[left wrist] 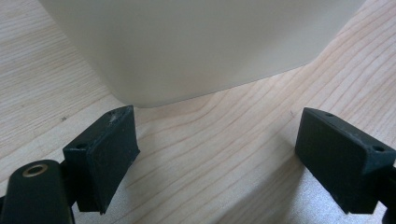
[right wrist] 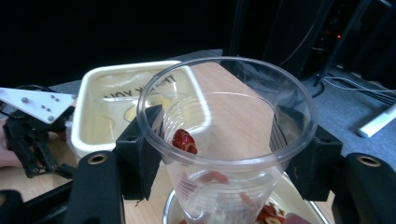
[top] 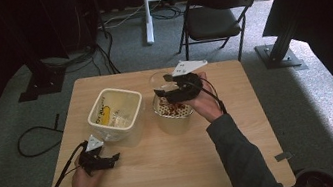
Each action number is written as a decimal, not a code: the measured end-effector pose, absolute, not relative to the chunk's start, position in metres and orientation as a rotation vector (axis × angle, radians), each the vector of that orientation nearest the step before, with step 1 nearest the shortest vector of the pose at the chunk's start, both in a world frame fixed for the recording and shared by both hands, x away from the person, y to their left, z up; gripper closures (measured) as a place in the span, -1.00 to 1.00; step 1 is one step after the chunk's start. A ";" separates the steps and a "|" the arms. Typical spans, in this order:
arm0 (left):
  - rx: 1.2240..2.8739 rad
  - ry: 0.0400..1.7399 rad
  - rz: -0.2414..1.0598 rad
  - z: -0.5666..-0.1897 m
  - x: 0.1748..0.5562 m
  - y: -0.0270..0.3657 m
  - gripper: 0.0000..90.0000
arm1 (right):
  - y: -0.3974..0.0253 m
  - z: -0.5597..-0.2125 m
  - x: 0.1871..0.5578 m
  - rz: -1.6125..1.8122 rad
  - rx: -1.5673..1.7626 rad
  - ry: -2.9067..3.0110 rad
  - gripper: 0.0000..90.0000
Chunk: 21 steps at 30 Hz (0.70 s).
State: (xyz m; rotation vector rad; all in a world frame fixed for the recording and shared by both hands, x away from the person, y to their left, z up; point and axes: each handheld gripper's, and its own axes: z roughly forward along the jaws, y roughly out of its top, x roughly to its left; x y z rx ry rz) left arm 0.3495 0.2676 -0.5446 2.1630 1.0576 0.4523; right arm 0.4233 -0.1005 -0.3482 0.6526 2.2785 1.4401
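Gripping a clear, thin-walled plastic cup (right wrist: 224, 140) just below its rim, the right gripper (right wrist: 224, 161) has one black jaw pressed against each side of the cup, which tilts over a round metal bowl with a perforated rim (top: 173, 112). A few red dried fruits (right wrist: 184, 140) cling inside the cup, and more lie in the bowl beneath. Judging by its see-through wall, the cup is very light, flexible and easily crushed, so a gentle squeeze near the stiffer rolled rim looks like the safest hold; its smooth plastic could slip if the grasp loosens. In the high view, the cup (top: 165, 81) sits toward the far middle of the pale wooden table (top: 165, 159), held by the right gripper (top: 174, 88).

Just left of the bowl stands a cream-coloured, square plastic container (top: 116, 112), open on top, with yellowish contents. The left gripper (top: 106, 159) rests near the table's front left edge, beside that container; its jaws are spread wide and hold nothing, with the container's wall (left wrist: 196, 46) just ahead of them. A black folding chair (top: 215, 12) stands beyond the table.
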 end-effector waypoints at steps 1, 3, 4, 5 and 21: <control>2.163 1.058 0.452 -0.545 0.349 0.268 -0.70 | -0.098 -0.348 0.423 1.443 0.648 2.280 -0.22; 2.163 1.057 0.452 -0.545 0.349 0.268 -0.70 | -0.094 -0.348 0.423 1.450 0.643 2.284 -0.22; 2.163 1.058 0.452 -0.545 0.349 0.268 -0.70 | -0.093 -0.347 0.423 1.450 0.639 2.285 -0.22; 2.163 1.058 0.452 -0.545 0.349 0.268 -0.70 | -0.091 -0.347 0.423 1.452 0.636 2.288 -0.22; 2.164 1.058 0.452 -0.545 0.350 0.268 -0.70 | -0.068 -0.343 0.422 1.505 0.612 2.299 -0.25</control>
